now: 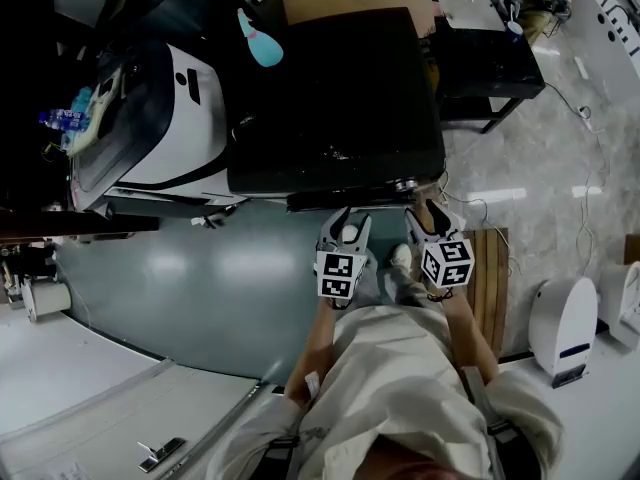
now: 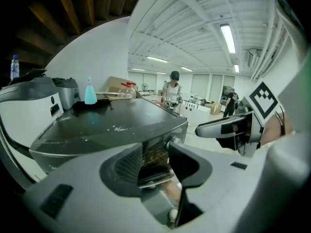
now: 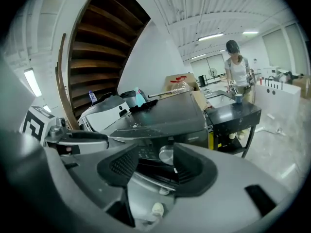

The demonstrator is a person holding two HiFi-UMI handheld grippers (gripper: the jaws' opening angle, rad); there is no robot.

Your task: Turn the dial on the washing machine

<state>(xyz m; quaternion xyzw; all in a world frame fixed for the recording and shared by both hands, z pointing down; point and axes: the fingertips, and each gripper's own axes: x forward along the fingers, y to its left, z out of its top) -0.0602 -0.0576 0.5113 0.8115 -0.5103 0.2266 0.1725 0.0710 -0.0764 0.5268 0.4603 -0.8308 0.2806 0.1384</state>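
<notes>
The right gripper (image 3: 155, 155) has its fingers spread, dial (image 3: 166, 155) framed centre, not yet gripped: centre it, pinch squarely, then twist. The left gripper (image 2: 154, 154) has its fingers spread and empty.

cream shirt (image 1: 400, 378), grey left gripper (image 1: 350, 226), right gripper (image 1: 428, 216), marker cubes (image 1: 340, 273)

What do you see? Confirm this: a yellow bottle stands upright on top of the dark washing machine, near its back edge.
Wrong in one respect: the bottle is light blue, not yellow. The left gripper view shows it standing upright on top of the dark washing machine, near its back edge.
</notes>
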